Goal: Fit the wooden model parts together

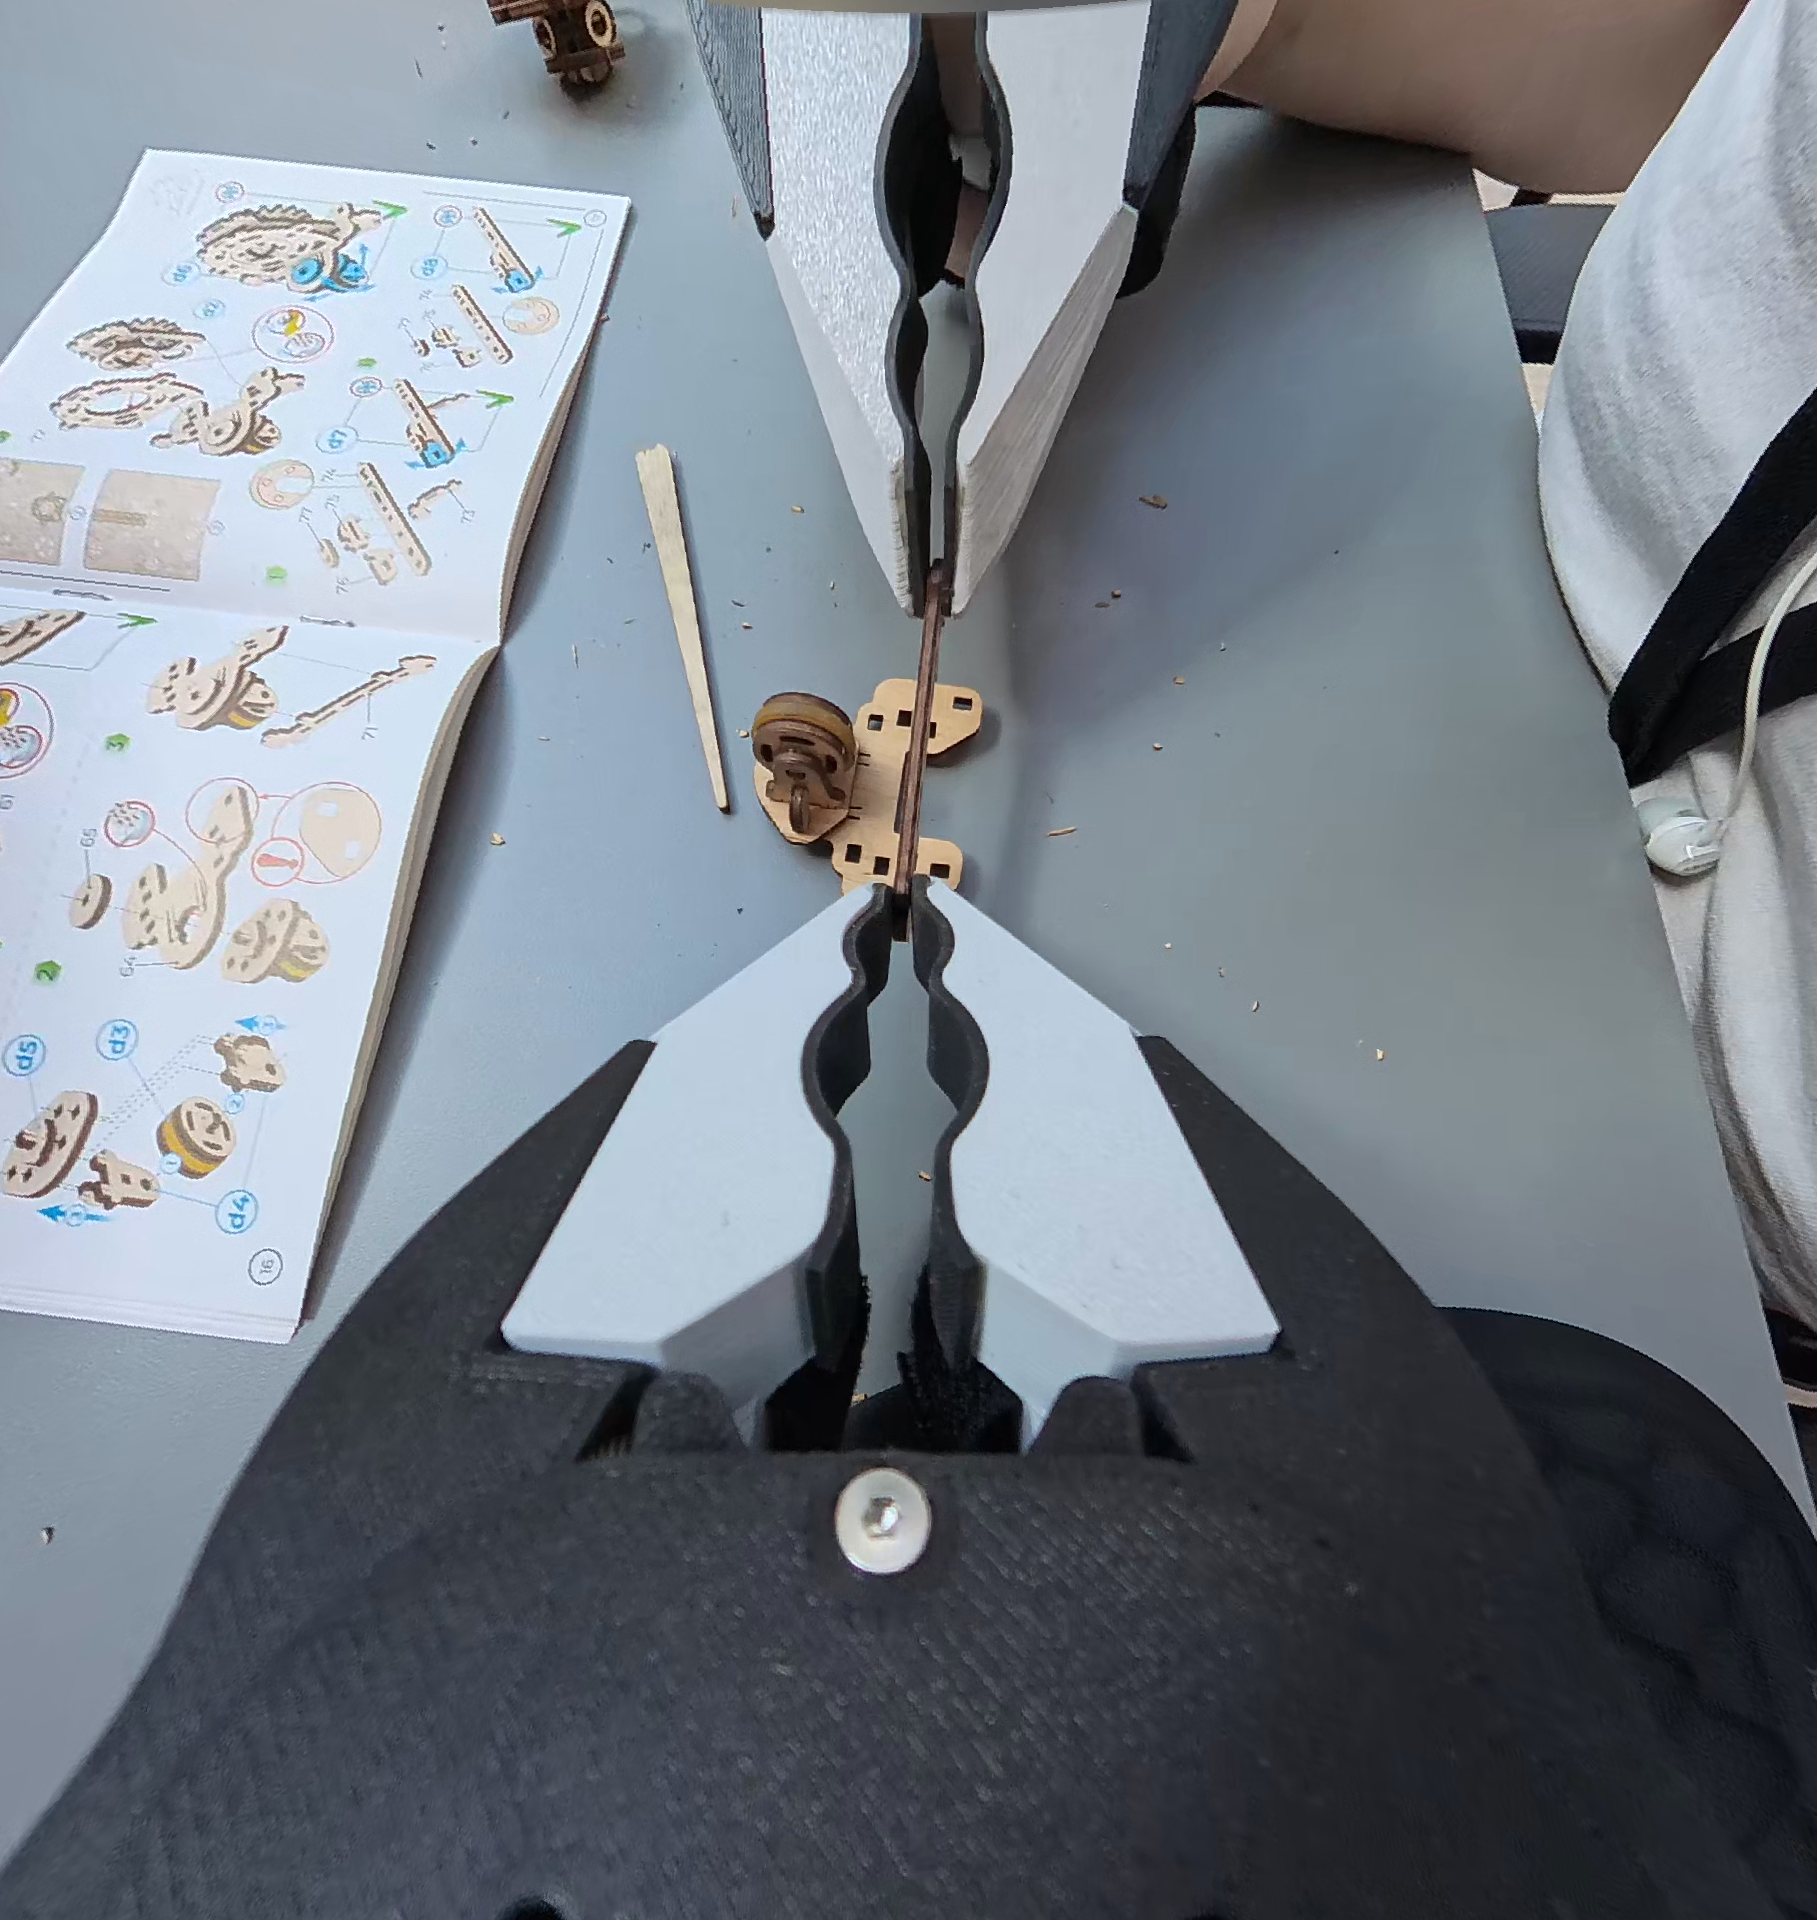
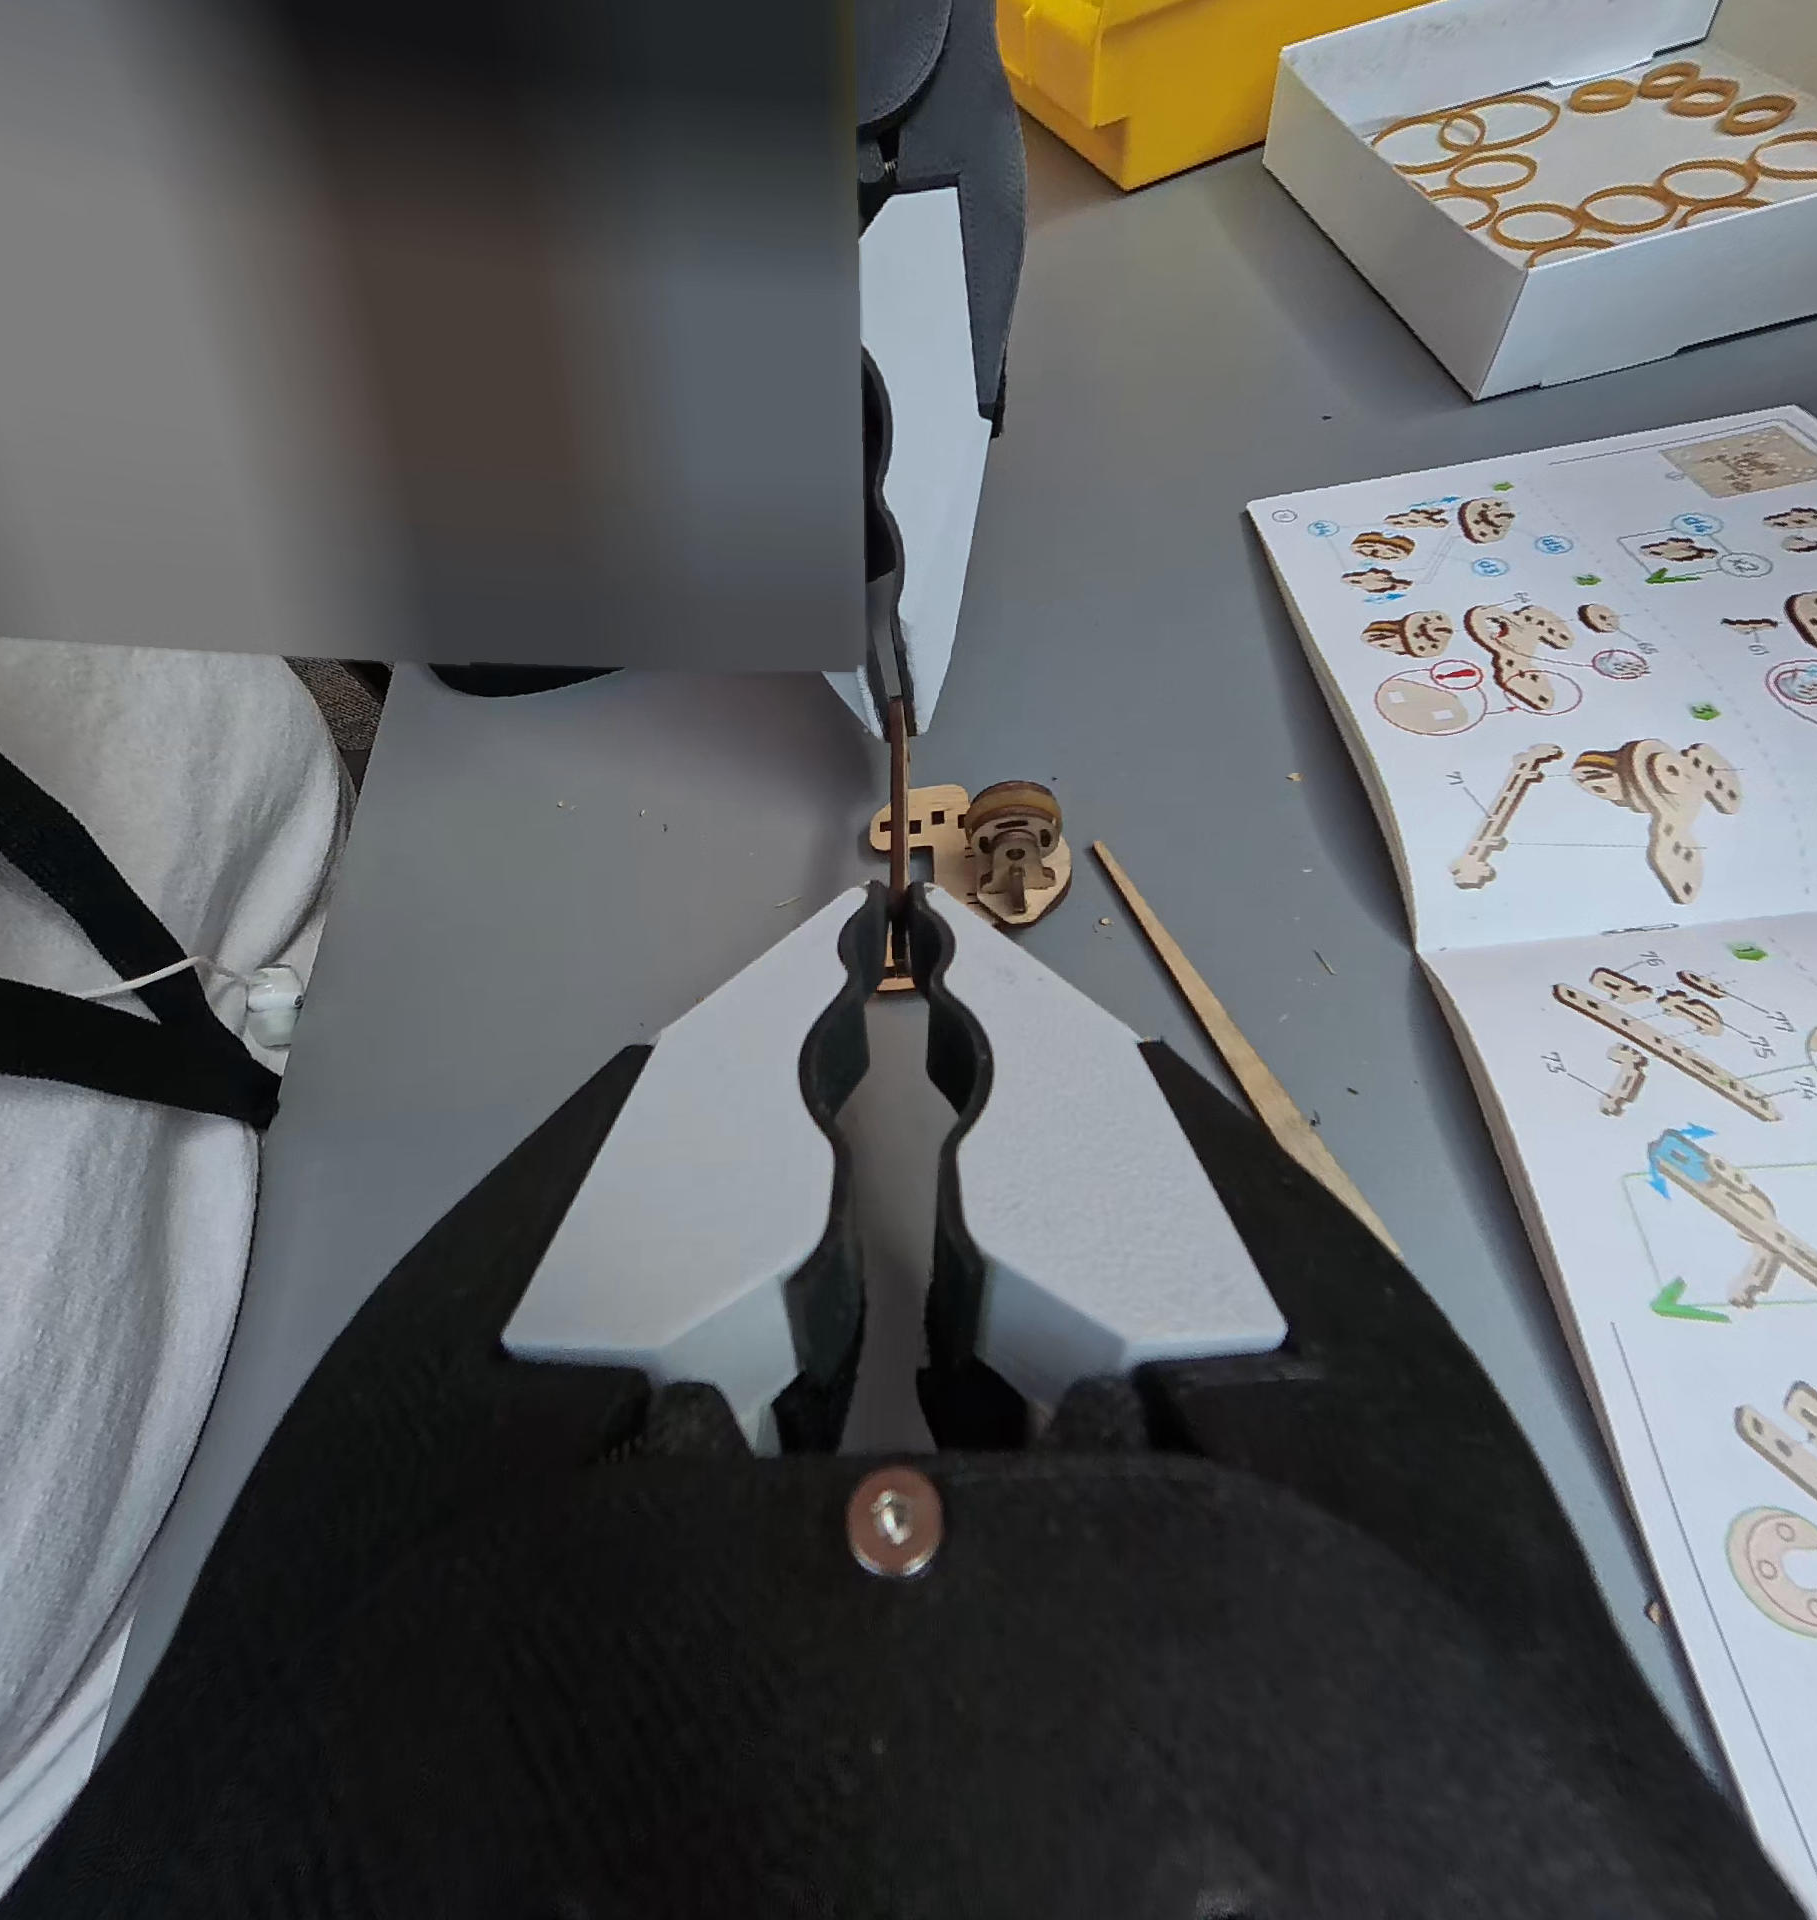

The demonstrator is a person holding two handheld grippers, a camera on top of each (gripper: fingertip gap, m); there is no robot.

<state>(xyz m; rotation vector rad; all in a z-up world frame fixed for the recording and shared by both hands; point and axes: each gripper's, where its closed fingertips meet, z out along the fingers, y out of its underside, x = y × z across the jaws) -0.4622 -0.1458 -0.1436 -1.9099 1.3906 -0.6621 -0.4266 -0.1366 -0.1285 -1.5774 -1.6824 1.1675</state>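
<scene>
From the left wrist view, my left tool [image 1: 899, 914] pinches the near end of a thin dark wooden strip [image 1: 919, 748], held edge-on. My right tool [image 1: 930, 592] faces it and clamps the far end. Below the strip, a pale slotted plate with a round wheel assembly [image 1: 802, 753] lies on the grey surface [image 1: 1299, 727], beside a wooden stick [image 1: 680, 613] and the open instruction booklet [image 1: 208, 675].

From the right wrist view, my right tool [image 2: 896, 902] grips the strip [image 2: 897, 821], and the left tool [image 2: 896, 712] holds its other end. A white box of wooden rings [image 2: 1610, 177] sits far right.
</scene>
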